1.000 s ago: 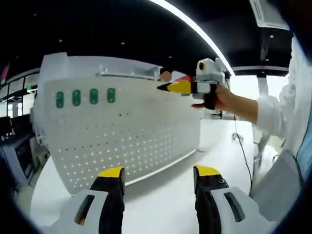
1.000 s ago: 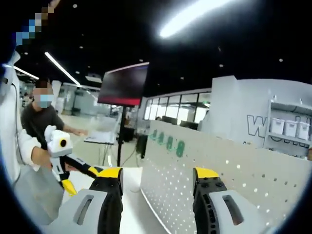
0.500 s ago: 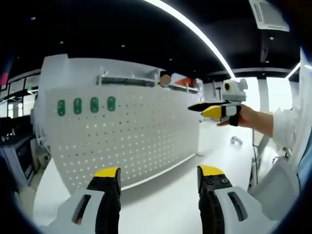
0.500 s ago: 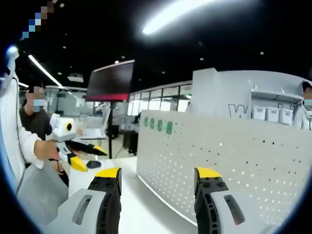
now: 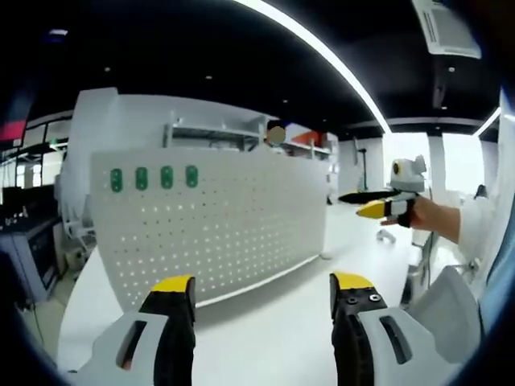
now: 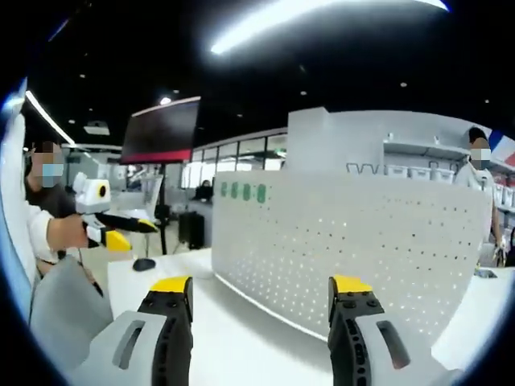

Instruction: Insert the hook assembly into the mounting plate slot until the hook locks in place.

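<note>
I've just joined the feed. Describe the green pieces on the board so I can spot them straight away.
Find the big white perforated board standing upright on the white table. Near its top corner sits a short row of four small green oval pieces, side by side. They are the sole coloured marks on a face otherwise dotted with holes.

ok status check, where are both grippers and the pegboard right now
Left gripper open, empty. Right gripper open, empty, held up off the white table. Pegboard upright, four green tabs at its top corner. No hook assembly in sight; nothing in the way.
</note>
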The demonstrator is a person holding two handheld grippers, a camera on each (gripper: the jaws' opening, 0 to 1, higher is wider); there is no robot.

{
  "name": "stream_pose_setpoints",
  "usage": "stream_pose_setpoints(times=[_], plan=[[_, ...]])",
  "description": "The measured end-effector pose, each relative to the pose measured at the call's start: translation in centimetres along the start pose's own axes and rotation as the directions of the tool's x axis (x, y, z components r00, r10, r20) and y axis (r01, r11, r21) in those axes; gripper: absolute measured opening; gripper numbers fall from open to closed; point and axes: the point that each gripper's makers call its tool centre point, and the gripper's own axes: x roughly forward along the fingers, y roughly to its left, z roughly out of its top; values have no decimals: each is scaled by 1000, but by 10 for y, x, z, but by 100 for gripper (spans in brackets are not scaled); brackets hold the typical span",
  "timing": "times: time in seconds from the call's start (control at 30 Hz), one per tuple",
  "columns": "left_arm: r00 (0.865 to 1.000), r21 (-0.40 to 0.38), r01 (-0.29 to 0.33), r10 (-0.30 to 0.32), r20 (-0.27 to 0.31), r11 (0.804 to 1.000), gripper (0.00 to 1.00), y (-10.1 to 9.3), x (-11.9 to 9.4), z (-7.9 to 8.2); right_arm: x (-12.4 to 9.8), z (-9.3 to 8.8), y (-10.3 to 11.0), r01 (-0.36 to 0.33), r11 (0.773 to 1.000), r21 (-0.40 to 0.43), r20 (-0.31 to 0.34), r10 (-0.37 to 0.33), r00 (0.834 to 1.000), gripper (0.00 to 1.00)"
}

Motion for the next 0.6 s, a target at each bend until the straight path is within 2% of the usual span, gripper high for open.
stream_pose_setpoints(times=[0.2,0.33,0.6], plan=[[1000,-2,-13,13,18,1000,71,-3,-10,5,-18,2,3,68,998,5,24,-68,997,77],[999,-10,-17,17,35,1000,71,-6,-14,7,-28,-2,4,104,995,13,22,-104,994,81],[998,-18,-28,29,47,999,73,-5,-21,6,-39,0,12,134,991,26,28,-135,991,83]])
